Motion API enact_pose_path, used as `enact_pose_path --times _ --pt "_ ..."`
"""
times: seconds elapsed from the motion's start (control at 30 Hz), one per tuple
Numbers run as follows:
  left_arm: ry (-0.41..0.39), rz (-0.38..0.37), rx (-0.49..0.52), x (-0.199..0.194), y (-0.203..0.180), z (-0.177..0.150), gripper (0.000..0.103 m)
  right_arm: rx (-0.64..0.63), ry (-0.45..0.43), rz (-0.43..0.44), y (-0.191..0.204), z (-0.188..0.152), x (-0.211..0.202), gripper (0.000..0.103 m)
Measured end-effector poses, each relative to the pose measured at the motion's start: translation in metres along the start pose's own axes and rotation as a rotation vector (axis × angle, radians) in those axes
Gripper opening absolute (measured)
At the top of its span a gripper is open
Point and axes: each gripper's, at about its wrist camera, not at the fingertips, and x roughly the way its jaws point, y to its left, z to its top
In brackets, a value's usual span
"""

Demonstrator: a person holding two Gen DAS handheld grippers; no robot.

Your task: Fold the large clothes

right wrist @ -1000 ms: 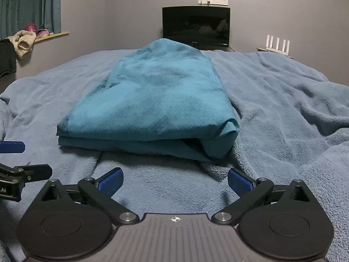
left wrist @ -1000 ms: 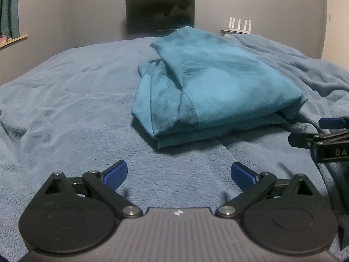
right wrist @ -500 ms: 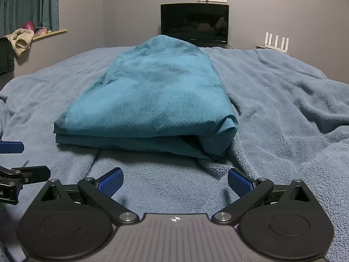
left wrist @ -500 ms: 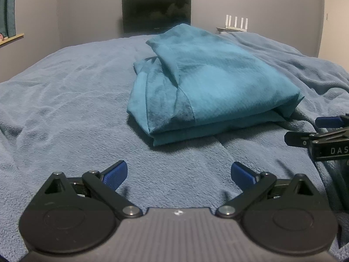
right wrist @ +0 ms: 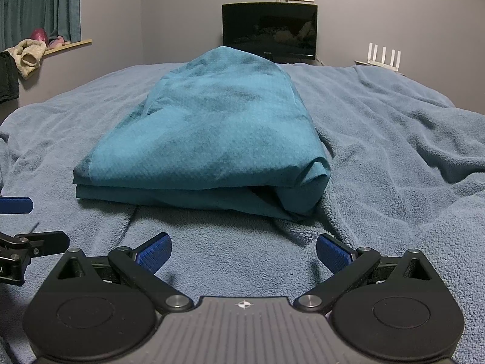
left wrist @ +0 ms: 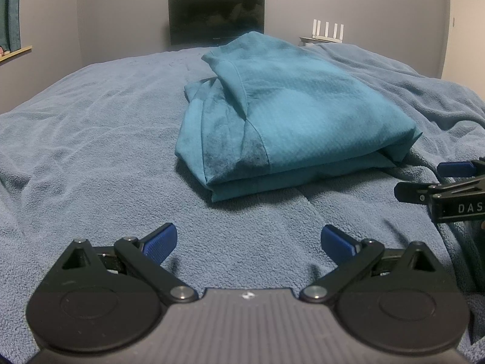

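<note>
1. Left wrist view: one teal garment (left wrist: 297, 121), folded into a thick layered stack with a seam and a loose flap showing on its left side, lying mid-bed on the blue fleece blanket (left wrist: 91, 151). Left gripper (left wrist: 248, 239) spread wide, grasping nothing, low over the blanket near the bed's near edge. Right gripper (left wrist: 454, 182) cut off by the frame's right edge.

2. Right wrist view: same garment (right wrist: 206, 139), upper layer rolled and gaping at the right corner. Right gripper (right wrist: 244, 250) released, empty. One monitor (right wrist: 269, 30) and one four-antenna router (right wrist: 383, 54) beyond the bed's far edge. Left gripper (right wrist: 18, 221) only partly visible.
</note>
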Motion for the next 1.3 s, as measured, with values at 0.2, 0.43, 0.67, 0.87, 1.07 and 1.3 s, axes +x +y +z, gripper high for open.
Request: enact_pose_path --times 0.2,0.43,0.67,0.87,1.07,1.3 --pt "-0.007 0.002 0.007 -0.0011 -0.0005 -0.0007 0.102 0.000 0.001 0.000 -0.0002 -0.0002 0.0002 0.103" --pt "-0.017 -0.005 0.026 -0.0029 -0.0006 -0.0009 0.102 0.001 0.004 0.000 -0.0006 -0.0011 0.0007 0.103" --pt "-0.018 -0.002 0.023 -0.0030 0.0017 0.0002 0.102 0.000 0.007 0.001 -0.0017 -0.0015 0.0007 0.103" --pt "-0.026 0.001 0.042 -0.0048 -0.0001 0.0003 0.102 0.000 0.009 0.002 -0.0029 -0.0026 0.0004 0.103" --pt "-0.033 -0.001 0.050 -0.0053 0.0003 0.0006 0.102 -0.002 0.017 0.001 -0.0040 -0.0037 0.0010 0.103" --pt "-0.049 -0.010 0.042 -0.0087 0.0023 0.0005 0.102 -0.002 0.024 -0.001 -0.0036 -0.0032 0.0017 0.103"
